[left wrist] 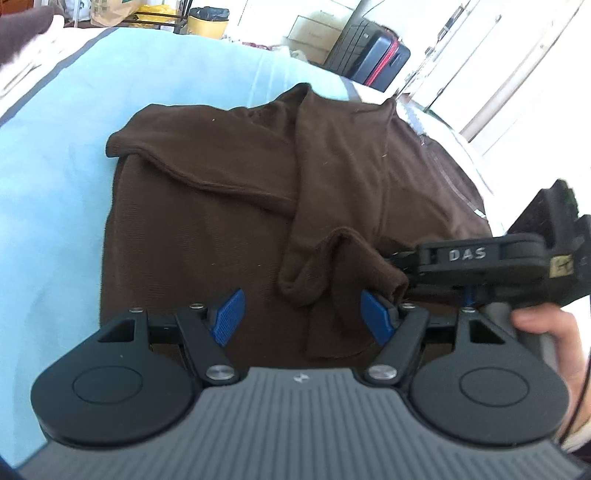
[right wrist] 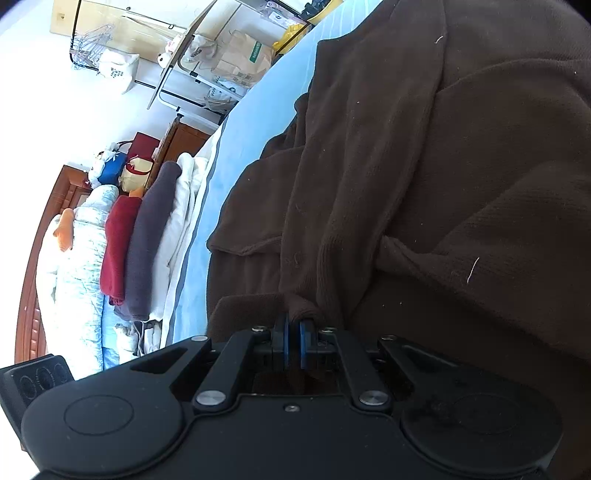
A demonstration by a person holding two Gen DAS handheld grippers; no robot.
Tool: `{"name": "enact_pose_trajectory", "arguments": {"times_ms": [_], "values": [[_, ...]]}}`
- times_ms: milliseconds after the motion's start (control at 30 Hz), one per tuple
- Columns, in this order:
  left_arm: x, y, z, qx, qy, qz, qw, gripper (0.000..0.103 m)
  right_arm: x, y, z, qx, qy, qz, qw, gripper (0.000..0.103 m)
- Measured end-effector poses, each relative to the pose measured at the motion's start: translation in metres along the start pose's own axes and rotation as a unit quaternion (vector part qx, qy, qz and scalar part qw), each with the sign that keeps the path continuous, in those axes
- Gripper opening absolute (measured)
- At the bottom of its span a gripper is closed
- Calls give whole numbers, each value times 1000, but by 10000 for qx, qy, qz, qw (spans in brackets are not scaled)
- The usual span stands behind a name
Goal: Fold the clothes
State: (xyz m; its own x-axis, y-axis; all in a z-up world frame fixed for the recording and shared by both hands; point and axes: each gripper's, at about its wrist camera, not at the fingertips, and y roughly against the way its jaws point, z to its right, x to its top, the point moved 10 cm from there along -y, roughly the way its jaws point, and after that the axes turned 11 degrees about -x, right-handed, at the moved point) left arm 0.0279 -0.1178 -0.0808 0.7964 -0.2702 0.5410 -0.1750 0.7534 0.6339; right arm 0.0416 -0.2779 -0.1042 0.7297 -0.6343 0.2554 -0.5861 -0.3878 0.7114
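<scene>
A dark brown sweater [left wrist: 207, 229] lies spread on the bed with both sleeves folded over its body. One sleeve end [left wrist: 306, 266] reaches down between the blue pads [left wrist: 229, 317] of my left gripper [left wrist: 303, 315], which stands open just above the cloth without pressing it. From the right comes my right gripper [left wrist: 397, 271], held in a person's hand [left wrist: 546, 332]. In the right wrist view that right gripper [right wrist: 294, 325] is shut on a fold of the sweater's sleeve [right wrist: 306, 295]. The rest of the sweater [right wrist: 443, 184] fills that view.
A light blue sheet [left wrist: 74, 184] covers the bed around the sweater. Folded clothes [right wrist: 144, 240] and white bedding are stacked at the bed's far end. Beyond the bed stand a dark suitcase [left wrist: 373, 55], a yellow bin [left wrist: 207, 26] and paper bags [right wrist: 240, 55].
</scene>
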Motion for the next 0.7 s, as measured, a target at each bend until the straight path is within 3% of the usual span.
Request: {"name": "enact_pose_trajectory", "arguments": {"times_ms": [233, 367, 500, 700], "values": [[1, 1, 5, -358, 176, 2, 9992, 69, -2, 6, 7, 35, -117, -28, 9999, 8], [-5, -1, 18, -556, -91, -216, 9982, 69, -3, 7, 11, 102, -253, -61, 9996, 8], [-9, -7, 20, -438, -179, -282, 9985, 69, -3, 10, 14, 278, -527, -120, 9982, 8], [-2, -10, 6, -407, 199, -63, 9990, 66, -6, 10, 8, 370, -414, -181, 9983, 8]]}}
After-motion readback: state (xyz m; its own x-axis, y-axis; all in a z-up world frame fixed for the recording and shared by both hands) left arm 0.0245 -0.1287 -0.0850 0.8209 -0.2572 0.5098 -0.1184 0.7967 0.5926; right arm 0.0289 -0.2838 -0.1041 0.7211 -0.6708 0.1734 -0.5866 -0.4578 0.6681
